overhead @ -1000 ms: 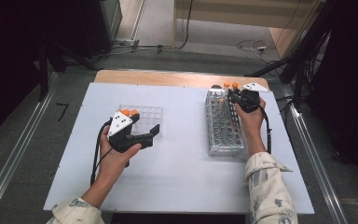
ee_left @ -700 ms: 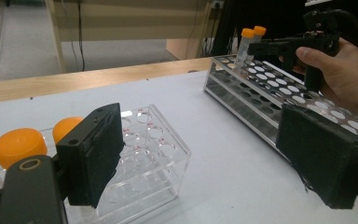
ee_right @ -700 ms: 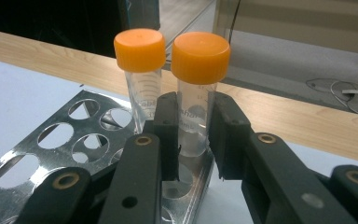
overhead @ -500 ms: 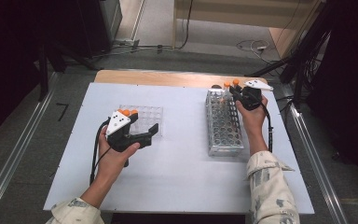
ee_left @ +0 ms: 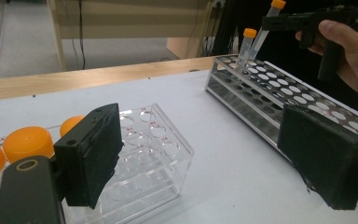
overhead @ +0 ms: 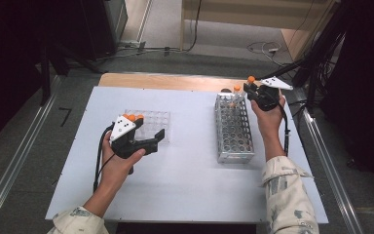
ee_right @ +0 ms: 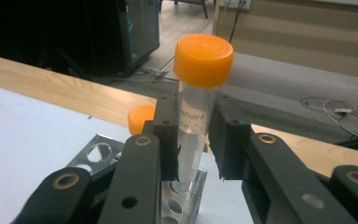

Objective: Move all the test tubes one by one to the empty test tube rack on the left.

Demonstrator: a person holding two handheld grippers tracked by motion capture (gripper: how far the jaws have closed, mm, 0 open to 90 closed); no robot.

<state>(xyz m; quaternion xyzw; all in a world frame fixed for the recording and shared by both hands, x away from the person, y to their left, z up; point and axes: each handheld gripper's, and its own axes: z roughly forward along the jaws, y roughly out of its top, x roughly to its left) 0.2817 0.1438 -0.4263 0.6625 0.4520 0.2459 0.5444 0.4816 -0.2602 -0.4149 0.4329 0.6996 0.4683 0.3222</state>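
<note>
Right gripper (ee_right: 193,140): clamped on orange-capped tube (ee_right: 196,100)
Left gripper (ee_left: 205,163): jaws apart, nothing held
Risk: tube could be snagged on metal rack (overhead: 233,129) if tilted

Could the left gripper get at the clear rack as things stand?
Probably yes: the left gripper hovers with open jaws right beside the clear rack, with nothing between them.

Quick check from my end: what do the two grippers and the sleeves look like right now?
Both the left gripper and the right gripper are black, pistol-shaped, with flat black padded jaws. Each carries a pale three-cornered plate with orange knobs on top and trails a black cable. The sleeves are light, with a faint mottled pattern.
</note>
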